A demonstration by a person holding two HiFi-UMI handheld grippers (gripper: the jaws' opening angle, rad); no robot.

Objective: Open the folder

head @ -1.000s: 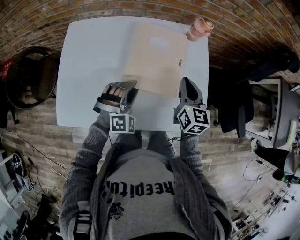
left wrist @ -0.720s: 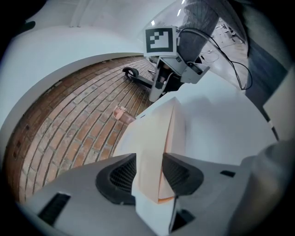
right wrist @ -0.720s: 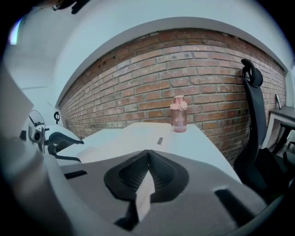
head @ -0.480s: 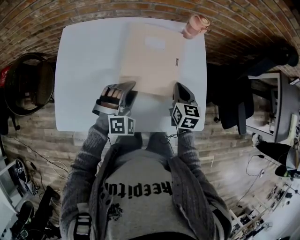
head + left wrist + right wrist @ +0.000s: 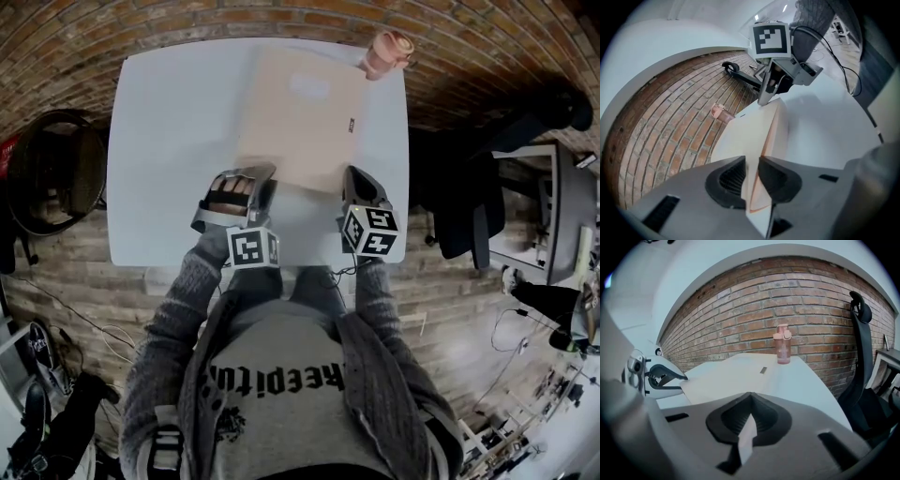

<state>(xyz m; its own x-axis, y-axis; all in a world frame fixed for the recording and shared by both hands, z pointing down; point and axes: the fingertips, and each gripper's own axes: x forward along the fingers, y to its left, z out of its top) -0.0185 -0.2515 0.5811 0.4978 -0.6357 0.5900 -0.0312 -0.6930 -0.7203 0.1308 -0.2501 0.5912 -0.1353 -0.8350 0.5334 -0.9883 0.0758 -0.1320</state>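
Note:
A beige folder lies closed on the white table, its long side running away from me. My left gripper is at the folder's near left corner. Its jaws are closing, and in the left gripper view the folder's edge fills the gap between the pads, with an orange inside showing. My right gripper sits at the near right corner. In the right gripper view it is shut on a thin pale sliver of the folder's corner.
A pink bottle stands at the table's far right corner, just beyond the folder. A round dark chair stands left of the table and a black office chair to its right. The floor is brick.
The right gripper has come down onto the folder's near right corner. The left gripper stayed at the near left corner and its jaws have narrowed on the folder's edge.

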